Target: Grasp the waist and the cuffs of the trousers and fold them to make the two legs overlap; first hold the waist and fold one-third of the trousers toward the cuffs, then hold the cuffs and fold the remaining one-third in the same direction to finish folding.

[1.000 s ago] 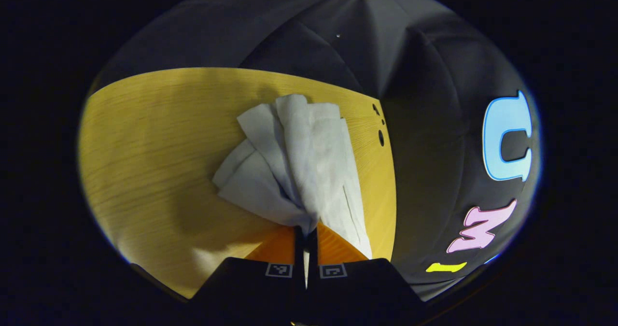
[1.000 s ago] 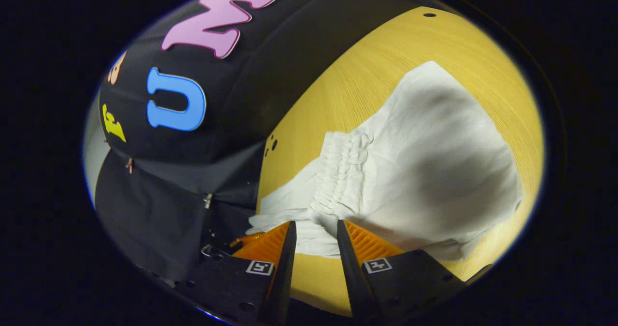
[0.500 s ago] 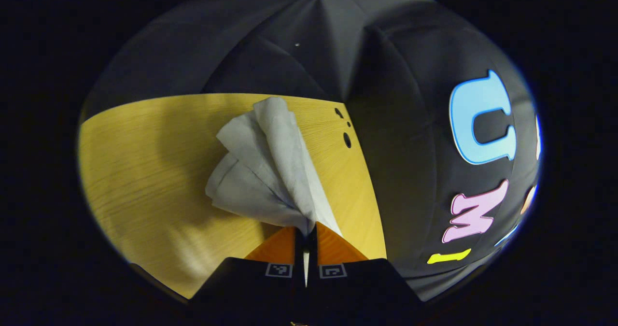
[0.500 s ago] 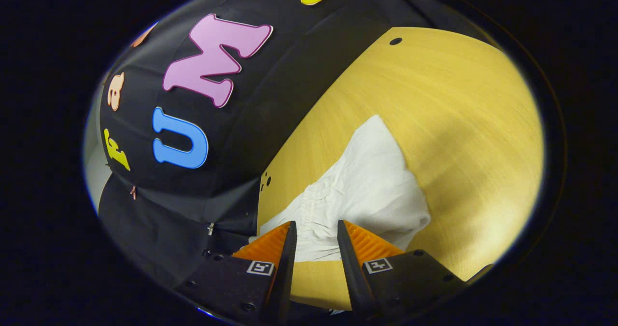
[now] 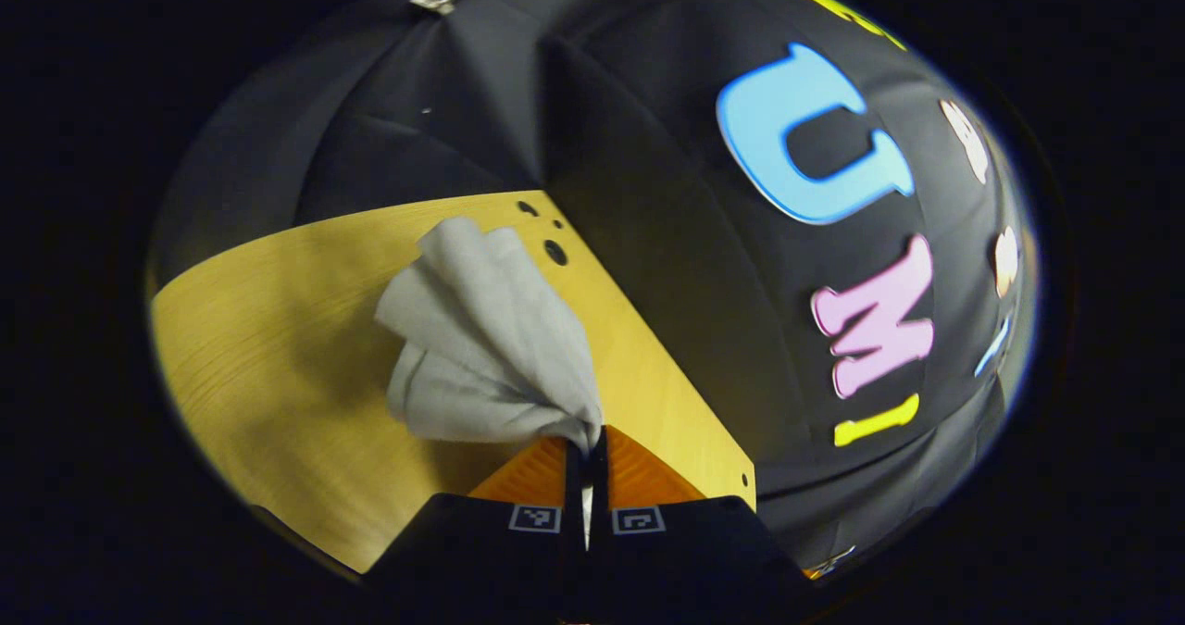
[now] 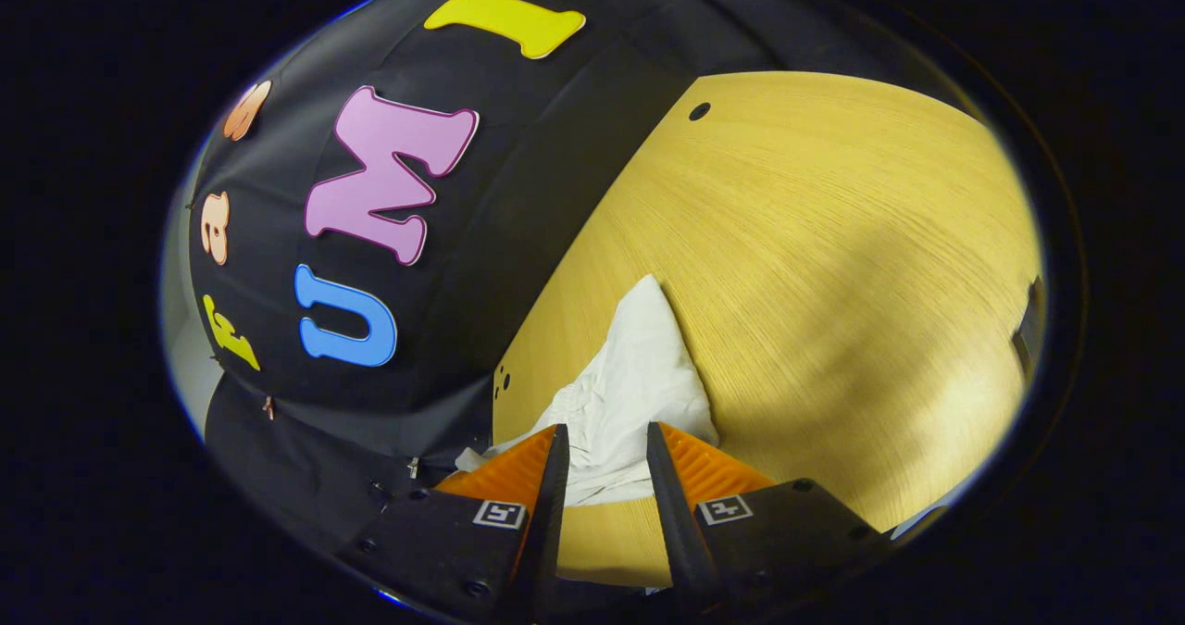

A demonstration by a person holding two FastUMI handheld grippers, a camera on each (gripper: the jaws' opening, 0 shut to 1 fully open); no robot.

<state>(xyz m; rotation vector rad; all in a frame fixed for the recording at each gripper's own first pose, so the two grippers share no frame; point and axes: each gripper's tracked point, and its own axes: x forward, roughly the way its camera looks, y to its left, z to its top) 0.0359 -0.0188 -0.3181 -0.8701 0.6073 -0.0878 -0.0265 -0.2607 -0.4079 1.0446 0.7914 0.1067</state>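
Trousers (image 5: 481,347) bunched at 11 o'clock off left gripper (image 5: 586,449), jaws clamped on cloth, lifting it off the counter (image 5: 259,347) to fold. Right gripper (image 6: 602,463) jaws apart, trousers between them, unpinched.

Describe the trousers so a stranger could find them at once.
Look at the yellow wooden table in front of the black cloth wall. Near its edge by that wall lies a bunched heap of pale cloth, the trousers. They are the one soft white thing on the bare wood, and the left claw pinches a fold of them.
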